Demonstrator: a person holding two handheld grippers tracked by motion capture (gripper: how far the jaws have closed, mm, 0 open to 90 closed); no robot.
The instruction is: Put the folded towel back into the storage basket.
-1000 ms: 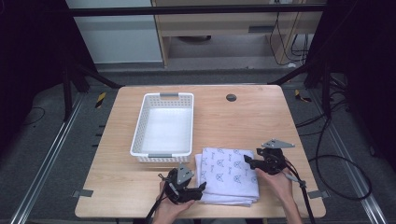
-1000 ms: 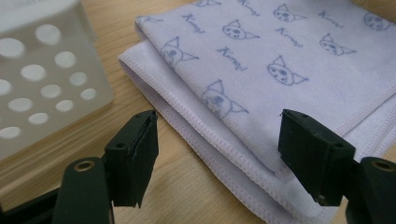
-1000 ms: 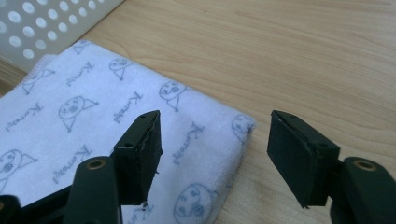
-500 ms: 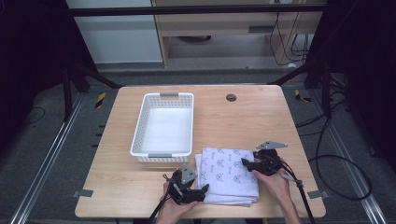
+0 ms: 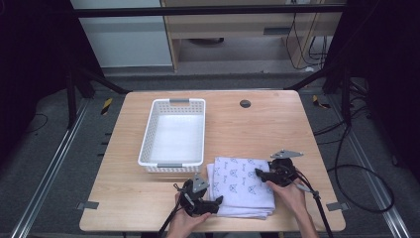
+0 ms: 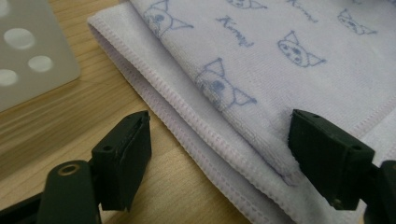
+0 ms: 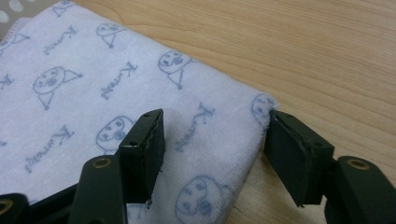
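A folded pale lilac towel [image 5: 242,186] printed with small blue cat faces lies near the table's front edge. My left gripper [image 5: 210,204] is at the towel's near left corner. In the left gripper view the towel [image 6: 261,70] has its stitched folded edge running between the open jaws of the left gripper [image 6: 219,123]. My right gripper [image 5: 261,174] is at the towel's right edge. In the right gripper view the right gripper [image 7: 215,122] stands open astride a corner of the towel [image 7: 93,88]. Neither gripper is closed on the cloth.
A white perforated basket [image 5: 171,166] stands empty just behind the towel's left part; its wall [image 6: 28,51] is close to the left gripper. A dark round grommet [image 5: 244,103] sits at the back of the wooden table [image 5: 277,129]. Bare wood lies right of the towel.
Both grippers have edged slightly inward onto the towel's edges, the left one rightward and the right one leftward. The towel has not moved.
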